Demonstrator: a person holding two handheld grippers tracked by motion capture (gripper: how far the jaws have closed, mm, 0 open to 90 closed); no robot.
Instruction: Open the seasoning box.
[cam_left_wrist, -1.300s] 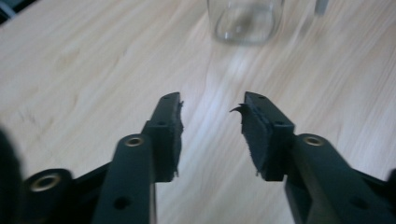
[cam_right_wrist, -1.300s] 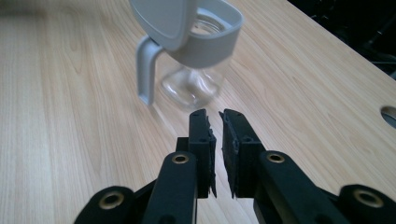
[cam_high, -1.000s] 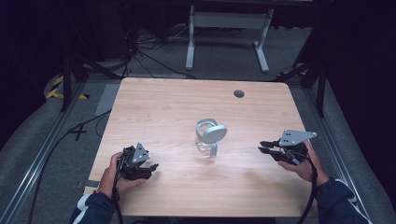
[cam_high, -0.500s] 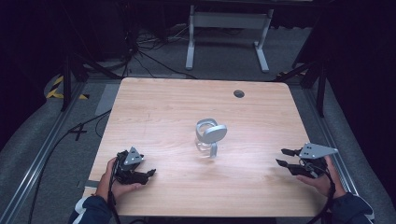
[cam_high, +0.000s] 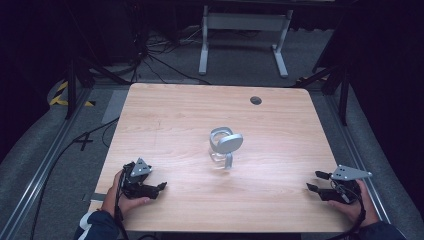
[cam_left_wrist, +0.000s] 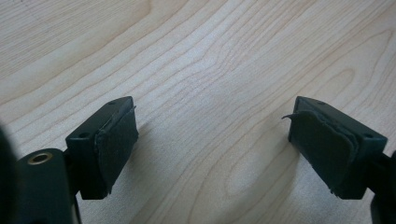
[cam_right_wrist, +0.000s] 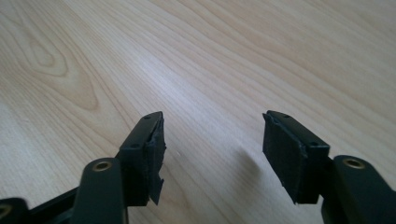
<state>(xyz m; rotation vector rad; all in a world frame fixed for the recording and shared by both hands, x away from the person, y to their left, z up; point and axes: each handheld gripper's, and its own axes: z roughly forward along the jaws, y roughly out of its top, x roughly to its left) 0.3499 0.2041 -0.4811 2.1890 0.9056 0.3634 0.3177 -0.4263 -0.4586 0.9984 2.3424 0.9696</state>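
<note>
Left hand-held gripper (cam_high: 159, 187) and right hand-held gripper (cam_high: 318, 182), jaws just opening and empty, rest at the surface's (cam_high: 180, 125) near corners; cup (cam_high: 223, 147) mid-surface.

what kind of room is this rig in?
Likely a lab or recording studio: a bare wooden table on grey carpet, loose cables on the floor behind it, dark surroundings, and a white metal stand at the back.

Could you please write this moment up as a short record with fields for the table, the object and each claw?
table: light wooden top, small dark hole near the far edge
object: clear glass jar with a grey hinged lid near the middle, lid tipped open
left claw: near left edge, jaws just been opening, nothing between them
right claw: near right edge, jaws just been opening, nothing between them
contact: neither claw touches the jar
</note>
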